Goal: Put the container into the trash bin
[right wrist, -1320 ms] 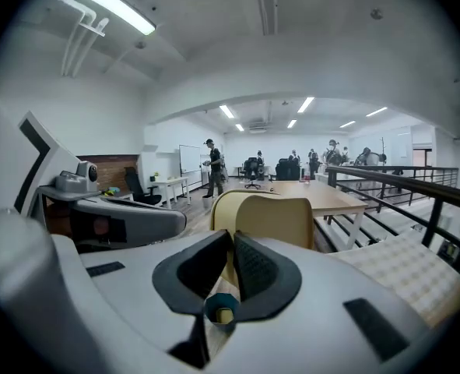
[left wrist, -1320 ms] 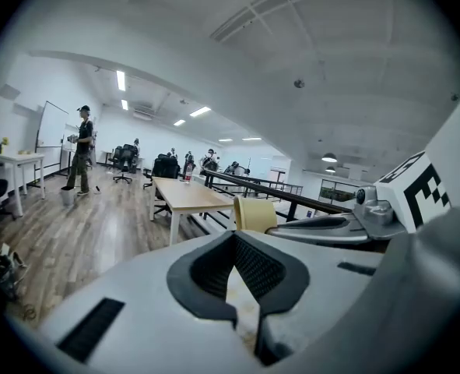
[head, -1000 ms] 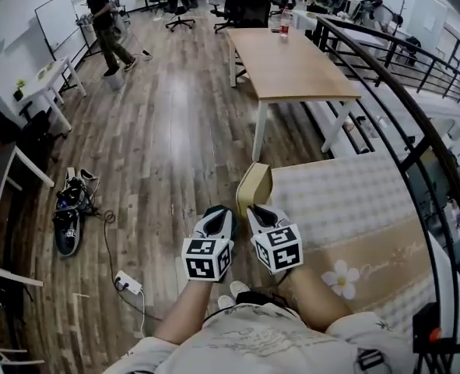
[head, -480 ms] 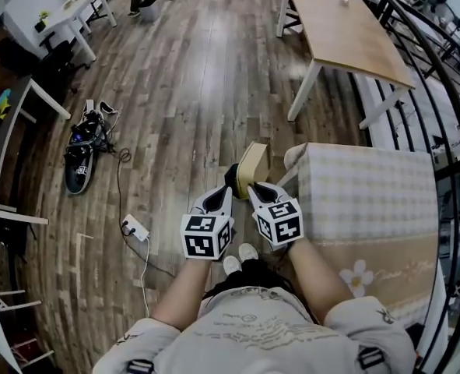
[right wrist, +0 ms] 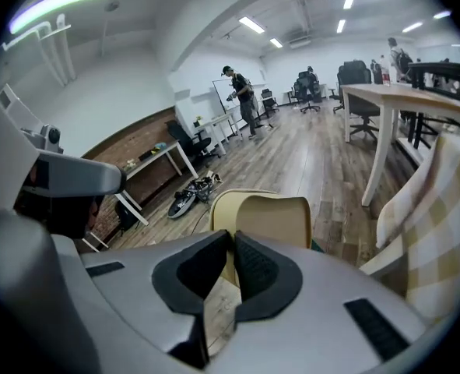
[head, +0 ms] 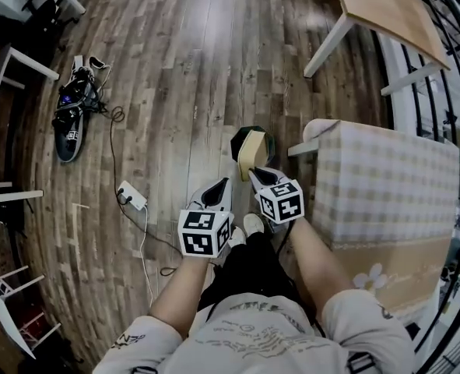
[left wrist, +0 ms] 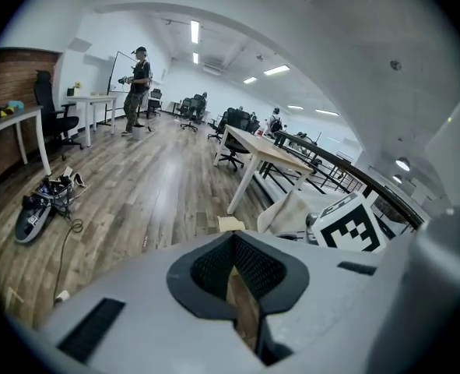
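The right gripper (head: 258,176) pinches the wall of the tan container (head: 253,148) between its jaws. The container sticks out just past the gripper's tips, over the mouth of the dark green trash bin (head: 239,137) on the floor. The left gripper (head: 219,187) is just beside the right one (its jaws are pressed together with nothing in them).

Wood floor (head: 175,92): trash bin (head: 237,141), pwr strip (head: 132,195), shoes (head: 72,114).

Beige container (head: 254,148), dark-green trash bin (head: 237,140)
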Available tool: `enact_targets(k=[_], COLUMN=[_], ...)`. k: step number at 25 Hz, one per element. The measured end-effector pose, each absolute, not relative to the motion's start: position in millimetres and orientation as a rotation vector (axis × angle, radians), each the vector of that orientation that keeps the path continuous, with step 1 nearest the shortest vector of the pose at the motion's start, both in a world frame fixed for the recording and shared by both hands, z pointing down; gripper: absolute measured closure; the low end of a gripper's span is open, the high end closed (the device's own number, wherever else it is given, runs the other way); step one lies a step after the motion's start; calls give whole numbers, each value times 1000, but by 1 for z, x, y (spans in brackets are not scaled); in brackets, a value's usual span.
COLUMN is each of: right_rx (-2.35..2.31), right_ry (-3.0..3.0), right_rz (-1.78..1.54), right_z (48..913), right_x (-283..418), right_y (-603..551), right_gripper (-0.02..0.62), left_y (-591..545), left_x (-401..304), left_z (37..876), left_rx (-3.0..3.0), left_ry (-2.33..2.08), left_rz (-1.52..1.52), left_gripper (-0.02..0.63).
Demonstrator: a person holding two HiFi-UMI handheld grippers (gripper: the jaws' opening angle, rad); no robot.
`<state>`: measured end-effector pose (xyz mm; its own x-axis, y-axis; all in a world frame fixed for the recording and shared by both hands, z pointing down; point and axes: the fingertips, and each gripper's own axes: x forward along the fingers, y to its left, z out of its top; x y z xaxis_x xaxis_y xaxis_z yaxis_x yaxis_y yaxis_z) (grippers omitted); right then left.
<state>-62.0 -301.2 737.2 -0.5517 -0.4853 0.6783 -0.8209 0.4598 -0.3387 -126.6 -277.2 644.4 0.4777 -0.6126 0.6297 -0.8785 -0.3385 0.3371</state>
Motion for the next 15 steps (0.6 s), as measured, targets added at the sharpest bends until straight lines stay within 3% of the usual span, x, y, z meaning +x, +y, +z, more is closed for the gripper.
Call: enact_targets(k=[15], right_rx=[1013], right_ry=[-2033], right_rz=[987], right_z=[937], right_x=[-52], right_y=[-364], right_gripper=[555], left_y=[-302], left_x=[-145], left_z=[770], left_rx=[1982], left_ry=[-1134], left_rz=[658], left_gripper=[600])
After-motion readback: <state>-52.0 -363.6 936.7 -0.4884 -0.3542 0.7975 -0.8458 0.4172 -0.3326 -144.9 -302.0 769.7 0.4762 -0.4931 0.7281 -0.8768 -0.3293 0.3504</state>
